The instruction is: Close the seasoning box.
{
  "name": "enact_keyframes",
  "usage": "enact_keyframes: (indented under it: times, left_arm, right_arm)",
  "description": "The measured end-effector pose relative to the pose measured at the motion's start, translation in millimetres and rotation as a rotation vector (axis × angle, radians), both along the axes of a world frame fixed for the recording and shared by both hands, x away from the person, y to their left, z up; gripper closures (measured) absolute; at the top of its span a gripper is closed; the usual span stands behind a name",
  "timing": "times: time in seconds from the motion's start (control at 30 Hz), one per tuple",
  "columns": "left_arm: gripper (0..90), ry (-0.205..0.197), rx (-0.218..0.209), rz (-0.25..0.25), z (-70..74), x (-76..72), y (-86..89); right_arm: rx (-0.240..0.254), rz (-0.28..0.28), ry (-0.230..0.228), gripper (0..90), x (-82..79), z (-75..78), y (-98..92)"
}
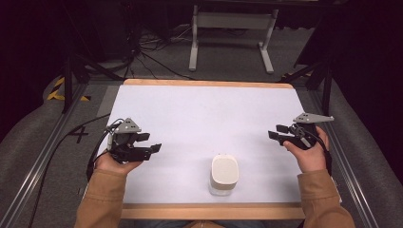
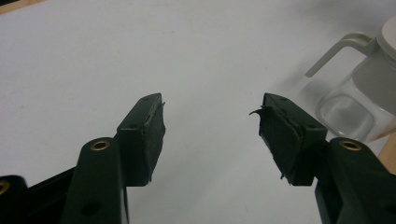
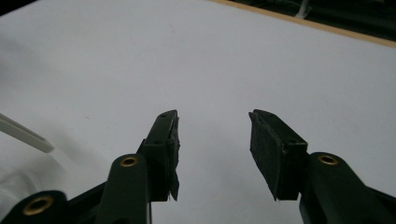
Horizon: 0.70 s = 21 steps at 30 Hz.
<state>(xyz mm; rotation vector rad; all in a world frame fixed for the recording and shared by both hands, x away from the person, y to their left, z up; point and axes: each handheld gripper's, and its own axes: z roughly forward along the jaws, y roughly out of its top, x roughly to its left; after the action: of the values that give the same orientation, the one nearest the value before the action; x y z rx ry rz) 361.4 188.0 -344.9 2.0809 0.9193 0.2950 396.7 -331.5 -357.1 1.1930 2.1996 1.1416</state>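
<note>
A clear jug with a cream lid stands near the table's front edge, between my two hands. Its handle and glass body show at the right edge of the left gripper view. A pale strip that may be its handle crosses the left edge of the right gripper view. My left gripper rests at the table's left, open, jaws pointing right with nothing between them. My right gripper is at the table's right, open, jaws pointing left and empty. Both grippers are apart from the jug.
The white tabletop has a wooden rim at front and back. Metal rails run along both sides. A grey frame stand and cables lie on the floor beyond the far edge.
</note>
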Motion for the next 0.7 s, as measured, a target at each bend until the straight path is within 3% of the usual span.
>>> enact_keyframes:
  times: [0.07, 0.37, 0.7]
  left_arm:
    - [40.4, 0.015, -0.005, 0.008, -1.0, -0.1, 0.1]
    - [40.5, 0.014, -0.011, 0.011, -2.8, 1.8, 1.3]
    - [40.4, 0.019, -0.008, 0.007, -4.1, 3.1, 1.3]
  right_arm:
    - [-0.018, -0.012, 0.022, 51.8, 3.7, -6.6, -3.6]
    - [-0.081, -0.031, 0.123, 50.4, 17.4, -35.5, -11.5]
    - [-0.13, -0.007, 0.161, 50.4, 24.6, -61.5, -3.3]
